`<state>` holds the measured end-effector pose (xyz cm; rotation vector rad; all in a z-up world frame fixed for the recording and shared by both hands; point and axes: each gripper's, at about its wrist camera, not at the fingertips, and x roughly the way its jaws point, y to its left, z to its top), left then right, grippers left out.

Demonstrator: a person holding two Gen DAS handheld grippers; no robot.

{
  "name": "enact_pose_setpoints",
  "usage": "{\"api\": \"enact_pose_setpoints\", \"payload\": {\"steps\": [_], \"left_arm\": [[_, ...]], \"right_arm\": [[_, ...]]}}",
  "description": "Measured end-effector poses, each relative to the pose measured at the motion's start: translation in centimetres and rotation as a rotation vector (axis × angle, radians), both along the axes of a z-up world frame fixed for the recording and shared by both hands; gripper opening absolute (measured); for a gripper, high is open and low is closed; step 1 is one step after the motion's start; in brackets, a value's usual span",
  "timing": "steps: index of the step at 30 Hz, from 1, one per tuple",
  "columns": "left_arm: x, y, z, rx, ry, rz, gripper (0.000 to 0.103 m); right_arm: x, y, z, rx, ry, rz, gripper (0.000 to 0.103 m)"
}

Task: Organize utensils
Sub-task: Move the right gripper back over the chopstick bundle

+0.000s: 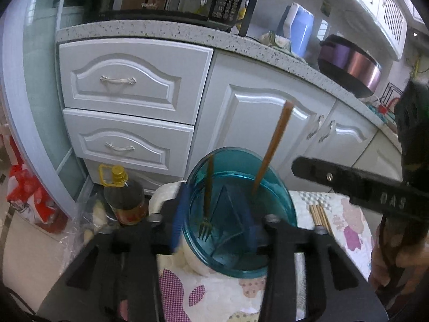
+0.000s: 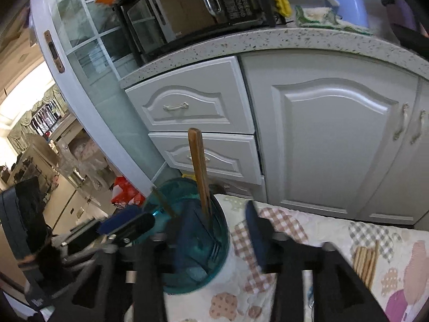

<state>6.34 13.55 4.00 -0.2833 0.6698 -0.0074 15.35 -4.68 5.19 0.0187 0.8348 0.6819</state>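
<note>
Left wrist | left gripper [image 1: 213, 214] jaws spread around teal holder [image 1: 238, 265] | fork [image 1: 206, 214] at 9 o'clock inside, chopstick [image 1: 270, 147] at 1 | right gripper [image 2: 198, 230] jaws spread, nothing pinched

Lower end of the wooden chopstick [image 1: 270, 145] hidden inside the teal holder [image 1: 291, 212], fork [image 1: 206, 214] handle blurred, loose chopsticks [image 1: 320, 216] partly covered by a gripper arm

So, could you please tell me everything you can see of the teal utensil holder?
The teal utensil holder is a round, translucent cup, apparently plastic, with dividers splitting its inside into compartments. It stands upright on the patterned tablecloth. A fork stands in one compartment, tines down, and a wooden-handled utensil leans in another, its handle rising above the rim. The left gripper's blue fingers flank the holder, seemingly not pressing it.
</note>
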Motion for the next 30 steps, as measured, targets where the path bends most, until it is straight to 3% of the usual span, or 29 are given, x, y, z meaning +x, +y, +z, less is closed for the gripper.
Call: {"api": "enact_pose_setpoints", "payload": {"steps": [7,9,13,17,23,30], "left_arm": [[-2.1,-0.7,1.8,0.0,-0.038,0.009,0.055],[-2.7,-0.9,2.3,-0.002,-0.05,0.013,0.062],[-4.0,-2.2,3.4,-0.02,-0.072,-0.004,0.068],[-5.2,-4.2,4.6,0.002,-0.099,-0.038,0.069],[-6.4,-7.3,5.6,0.031,-0.134,-0.089,0.078],[-6.8,-11.3,5.4,0.068,-0.132,-0.147,0.078]], "right_arm": [[-2.5,-2.9,1.1,0.025,-0.032,-0.031,0.046],[-3.3,-4.1,1.8,0.033,-0.051,-0.051,0.048],[-4.8,-5.9,3.2,0.028,-0.083,-0.077,0.049],[-6.9,-8.1,4.5,0.014,-0.134,-0.112,0.062],[-9.6,-11.8,6.3,-0.024,-0.211,-0.186,0.068],[-12.0,-16.6,6.4,-0.074,-0.245,-0.29,0.076]]}}
